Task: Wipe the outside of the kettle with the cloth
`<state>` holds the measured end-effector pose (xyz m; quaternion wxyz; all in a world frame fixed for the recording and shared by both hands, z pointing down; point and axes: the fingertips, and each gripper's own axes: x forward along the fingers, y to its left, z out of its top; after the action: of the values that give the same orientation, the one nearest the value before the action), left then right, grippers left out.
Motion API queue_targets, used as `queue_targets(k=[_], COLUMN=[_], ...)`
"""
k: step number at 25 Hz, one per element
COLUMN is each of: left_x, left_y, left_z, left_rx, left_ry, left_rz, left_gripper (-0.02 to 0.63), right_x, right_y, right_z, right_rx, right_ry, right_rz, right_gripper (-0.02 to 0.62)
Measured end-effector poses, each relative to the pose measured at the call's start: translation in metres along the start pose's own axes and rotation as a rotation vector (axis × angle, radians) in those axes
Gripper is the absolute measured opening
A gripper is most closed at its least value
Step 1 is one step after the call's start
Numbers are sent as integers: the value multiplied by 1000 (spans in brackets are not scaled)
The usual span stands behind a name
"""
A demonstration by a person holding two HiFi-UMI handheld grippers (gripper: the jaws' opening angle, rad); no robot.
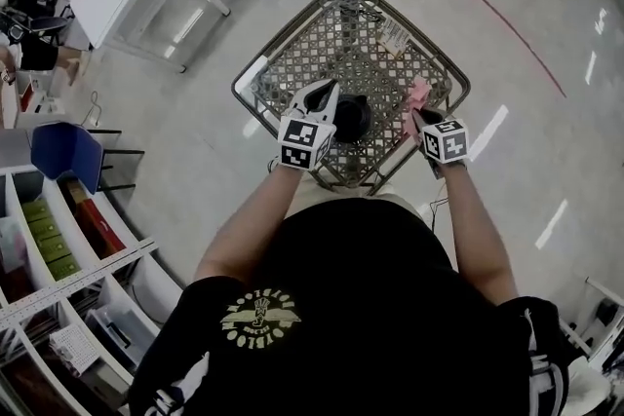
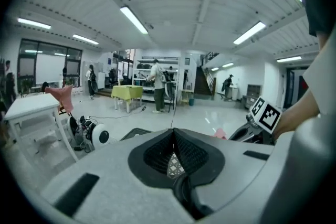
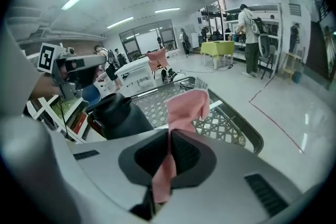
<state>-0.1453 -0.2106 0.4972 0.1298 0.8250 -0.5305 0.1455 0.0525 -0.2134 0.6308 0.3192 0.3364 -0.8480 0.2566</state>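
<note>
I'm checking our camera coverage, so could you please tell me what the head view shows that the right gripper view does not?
Only the head view: the right gripper seen from above, and the person's black shirt. Only the right gripper view: its fingers closed on the pink cloth, and a yellow table far off. Both: that cloth, the black kettle, the mesh table and the left gripper.
</note>
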Motion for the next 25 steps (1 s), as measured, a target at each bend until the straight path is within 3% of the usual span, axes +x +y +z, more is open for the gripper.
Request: queue_targets(k=[3, 9, 12, 17, 25], left_x=[-18, -43, -55, -79, -114], left_y=[9, 14, 14, 8, -21], left_z=[9, 17, 25, 49, 83], left_rx=[-38, -76, -82, -89, -45], left_ry=[-51, -67, -80, -128, -210], left_rz=[28, 67, 84, 116, 124], left_gripper=[9, 9, 9, 9, 9], right_x=[2, 15, 17, 12, -2], right_y=[-15, -30, -34, -25, -10], right_z=[1, 2, 2, 8, 13], right_rx=[-32, -87, -96, -142, -413], right_ry=[19, 38, 37, 23, 124], right_rz=[-45, -66, -80, -74, -98], right_gripper=[17, 25, 111, 169, 206])
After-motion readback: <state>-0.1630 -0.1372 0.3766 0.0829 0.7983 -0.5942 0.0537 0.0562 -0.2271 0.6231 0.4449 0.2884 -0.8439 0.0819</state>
